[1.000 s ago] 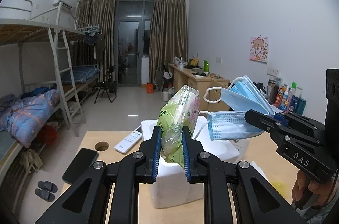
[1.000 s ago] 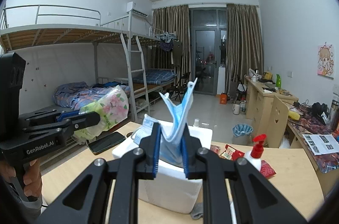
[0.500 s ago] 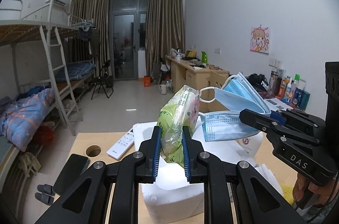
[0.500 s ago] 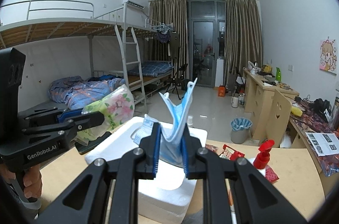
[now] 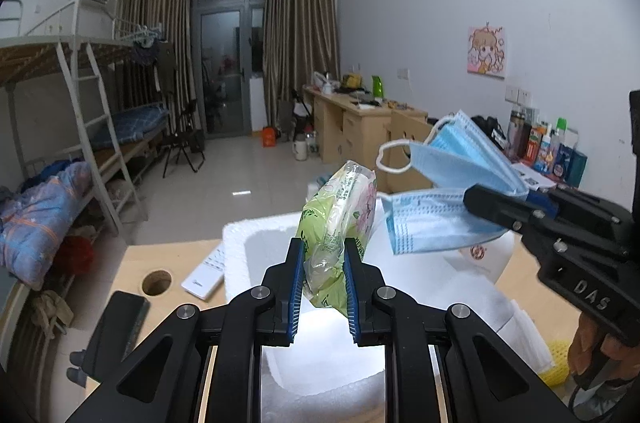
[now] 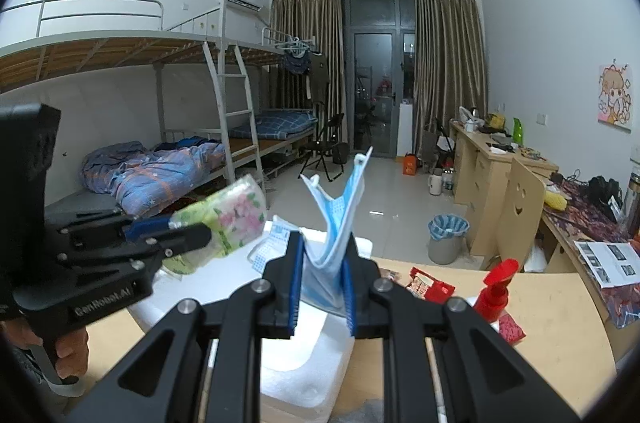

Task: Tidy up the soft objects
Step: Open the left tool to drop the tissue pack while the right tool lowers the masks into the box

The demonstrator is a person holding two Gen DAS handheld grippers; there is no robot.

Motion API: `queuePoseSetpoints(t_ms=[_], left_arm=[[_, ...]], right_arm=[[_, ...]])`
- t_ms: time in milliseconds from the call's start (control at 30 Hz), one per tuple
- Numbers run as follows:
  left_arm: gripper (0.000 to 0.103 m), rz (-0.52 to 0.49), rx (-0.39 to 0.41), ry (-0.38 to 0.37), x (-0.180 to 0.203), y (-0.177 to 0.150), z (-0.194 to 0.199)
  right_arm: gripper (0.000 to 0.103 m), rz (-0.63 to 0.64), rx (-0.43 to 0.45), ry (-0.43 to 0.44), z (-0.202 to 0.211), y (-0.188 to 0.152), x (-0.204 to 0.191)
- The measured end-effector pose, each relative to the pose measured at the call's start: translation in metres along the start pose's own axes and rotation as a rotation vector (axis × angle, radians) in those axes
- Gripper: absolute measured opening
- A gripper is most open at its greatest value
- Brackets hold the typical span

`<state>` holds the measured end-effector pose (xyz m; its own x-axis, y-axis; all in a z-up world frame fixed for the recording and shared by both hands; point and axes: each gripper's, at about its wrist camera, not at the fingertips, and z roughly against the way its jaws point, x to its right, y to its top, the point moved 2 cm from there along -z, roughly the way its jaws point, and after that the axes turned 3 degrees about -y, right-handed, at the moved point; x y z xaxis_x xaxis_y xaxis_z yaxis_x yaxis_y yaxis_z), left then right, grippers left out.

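My left gripper (image 5: 321,281) is shut on a green flowered tissue pack (image 5: 340,223), held upright over the open white foam box (image 5: 260,239). To its right, my right gripper (image 5: 492,207) is shut on blue face masks (image 5: 444,191). In the right wrist view the right gripper (image 6: 322,283) clamps the folded blue masks (image 6: 340,219) above the foam box (image 6: 304,347). The left gripper (image 6: 188,237) comes in from the left with the tissue pack (image 6: 228,219).
A white remote (image 5: 204,273), a black phone (image 5: 120,331) and a round cable hole (image 5: 157,282) lie on the wooden table left of the box. A red pump bottle (image 6: 496,291) and red packets (image 6: 432,289) sit to its right. A person's hand (image 5: 600,355) holds each handle.
Both grippers moved forward and lower over the foam box, which now fills more of the view beneath them. Each still grips its object.
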<state>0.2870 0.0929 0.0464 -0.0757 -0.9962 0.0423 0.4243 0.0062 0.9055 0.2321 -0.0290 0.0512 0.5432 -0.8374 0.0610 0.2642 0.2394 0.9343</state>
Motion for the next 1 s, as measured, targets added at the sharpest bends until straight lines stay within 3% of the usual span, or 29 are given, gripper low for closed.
queuePoseSetpoints(t_ms=[367, 400, 500, 567, 767, 1000], left_arm=[[0.023, -0.006, -0.063, -0.027, 0.004, -0.008, -0.026], [0.026, -0.011, -0.063, -0.029, 0.005, -0.008, -0.026], [0.047, -0.021, -0.067, -0.027, 0.006, -0.010, -0.026], [0.070, -0.018, -0.081, -0.025, 0.004, -0.011, -0.028], [0.079, -0.022, -0.074, -0.003, 0.005, -0.013, -0.029], [0.083, -0.011, -0.038, 0.031, -0.001, -0.013, -0.020]], right_arm=[[0.021, -0.004, -0.001, -0.010, -0.003, 0.004, 0.002], [0.021, -0.006, 0.001, -0.012, -0.003, 0.004, 0.003], [0.021, -0.012, 0.010, -0.017, 0.000, 0.005, 0.005], [0.021, -0.012, 0.011, -0.019, 0.000, 0.004, 0.006], [0.021, -0.008, 0.005, -0.019, -0.002, 0.003, 0.007], [0.021, -0.008, -0.001, -0.016, -0.004, 0.002, 0.006]])
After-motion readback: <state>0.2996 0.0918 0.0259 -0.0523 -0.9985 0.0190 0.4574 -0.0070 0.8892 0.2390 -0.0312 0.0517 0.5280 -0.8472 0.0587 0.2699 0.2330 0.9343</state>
